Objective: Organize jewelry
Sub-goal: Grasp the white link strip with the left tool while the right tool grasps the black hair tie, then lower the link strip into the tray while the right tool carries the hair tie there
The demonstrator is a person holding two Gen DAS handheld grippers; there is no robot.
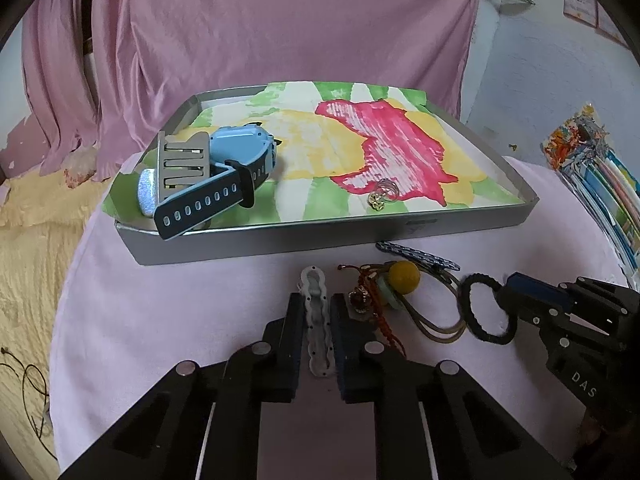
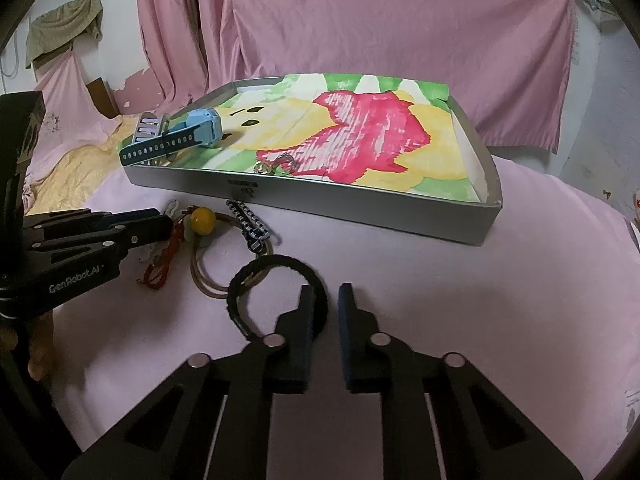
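While claws hover, tray (image 1: 320,236) holds watch (image 1: 236,152).

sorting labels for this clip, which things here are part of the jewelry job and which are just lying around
Part of the job:
tray
watch
ring
white clip, between the left gripper's fingers
black band, at the right gripper
yellow bead cord
red cord
braided strap

Lying about:
pink curtain
books
yellow blanket
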